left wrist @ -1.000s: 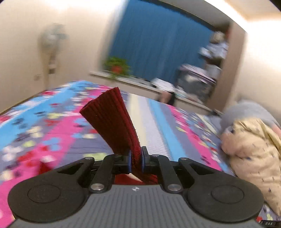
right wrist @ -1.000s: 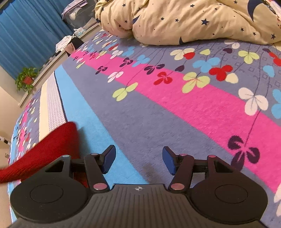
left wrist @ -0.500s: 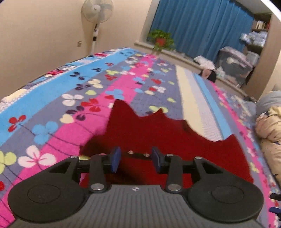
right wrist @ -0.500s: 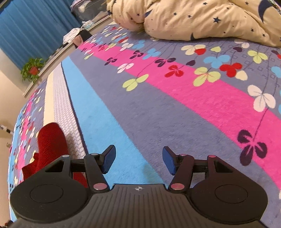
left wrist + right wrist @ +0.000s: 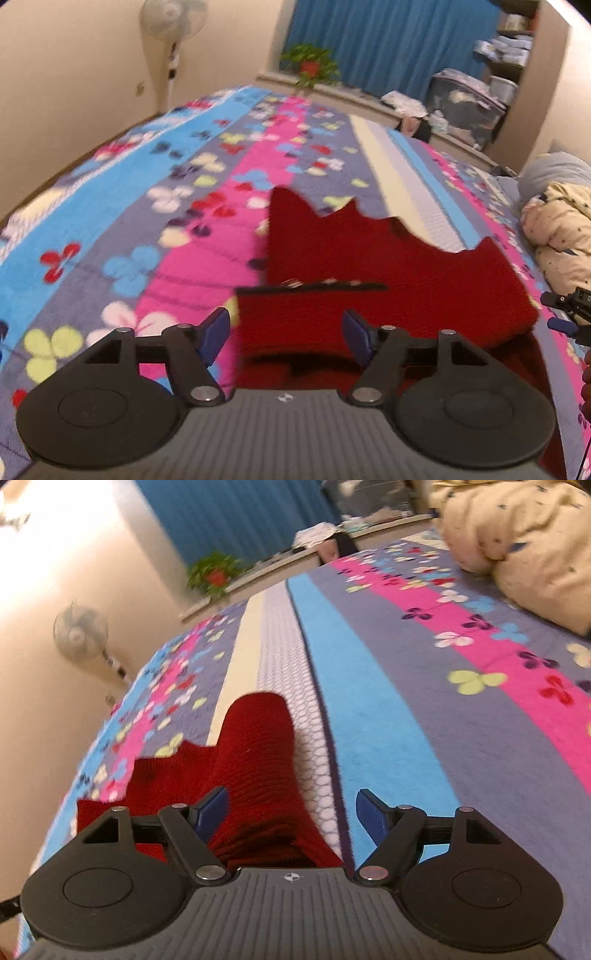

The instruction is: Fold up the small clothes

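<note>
The dark red knitted garment (image 5: 388, 266) lies on the flowered striped bedspread (image 5: 155, 206). The left claw (image 5: 286, 336) and right claw (image 5: 293, 814) have just been opening; both stand wide above it, gripping nothing.

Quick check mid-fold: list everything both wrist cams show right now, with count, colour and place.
garment: one, dark red knit, lying on the bed; a sleeve-like part reaches ahead of the right gripper
bedspread: one, striped blue, pink and grey with flowers, under the garment
duvet: one, cream with dark stars, bunched at the bed's right side
pillow: one, grey, behind the duvet
fan: one, white, by the left wall
plant: one, green with red pot, on the ledge
curtain: blue, behind the ledge
left gripper: open, just been opening, garment below it
right gripper: open, just been opening, garment edge between its jaws, pads clear
</note>
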A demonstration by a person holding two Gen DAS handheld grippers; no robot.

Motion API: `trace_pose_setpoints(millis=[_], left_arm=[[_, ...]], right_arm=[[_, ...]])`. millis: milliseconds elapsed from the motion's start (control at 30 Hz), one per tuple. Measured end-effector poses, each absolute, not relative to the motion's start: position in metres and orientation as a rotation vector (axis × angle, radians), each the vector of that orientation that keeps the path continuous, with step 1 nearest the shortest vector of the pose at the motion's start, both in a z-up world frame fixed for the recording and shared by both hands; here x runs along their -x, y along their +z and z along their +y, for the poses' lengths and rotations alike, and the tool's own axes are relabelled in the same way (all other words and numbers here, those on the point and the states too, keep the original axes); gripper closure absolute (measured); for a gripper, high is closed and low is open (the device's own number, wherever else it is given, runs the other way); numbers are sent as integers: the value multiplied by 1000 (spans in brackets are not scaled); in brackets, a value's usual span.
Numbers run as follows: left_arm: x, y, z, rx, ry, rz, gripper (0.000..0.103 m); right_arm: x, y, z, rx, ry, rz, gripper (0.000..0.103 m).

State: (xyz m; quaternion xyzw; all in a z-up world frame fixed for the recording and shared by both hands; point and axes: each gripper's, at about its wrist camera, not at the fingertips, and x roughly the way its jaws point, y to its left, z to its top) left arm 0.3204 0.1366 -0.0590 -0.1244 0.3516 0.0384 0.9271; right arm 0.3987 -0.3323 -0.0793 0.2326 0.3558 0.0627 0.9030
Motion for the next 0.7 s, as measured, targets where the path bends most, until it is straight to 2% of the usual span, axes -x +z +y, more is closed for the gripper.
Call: trace_pose_setpoints(millis=[267,333,367,400,433,467,600,633,667,700], left_arm=[[-348,-103,175,447,64,751,31],[-357,-114,183,523,56,759,34],[-360,-116,184,537,46,756,60],[-362,-114,181,517,46,742,81],[-363,-107,175,445,80,701,92],[-363,-97,167,366,84,649,97],[-361,-58,140,179,-26,447,99],[-360,-51,135,140,-44,415,99],[-361,-47,129,108,-55,392,99],[-362,-44,127,92,-53,373,100]], right_arm=[[-413,-86,-310,-338,162,752,25],[-413,-85,-308,-314,161,746,25],[-412,-85,-307,-303,162,743,25],[-411,-84,-305,-290,166,738,25],[-411,-83,-303,-275,172,732,25],[-410,-82,-301,-258,181,726,25],[-412,-83,-291,-206,226,716,26],[-412,-84,-288,-188,240,718,30],[-413,-87,-285,-162,250,720,48],[-413,-89,-282,-139,263,724,54]])
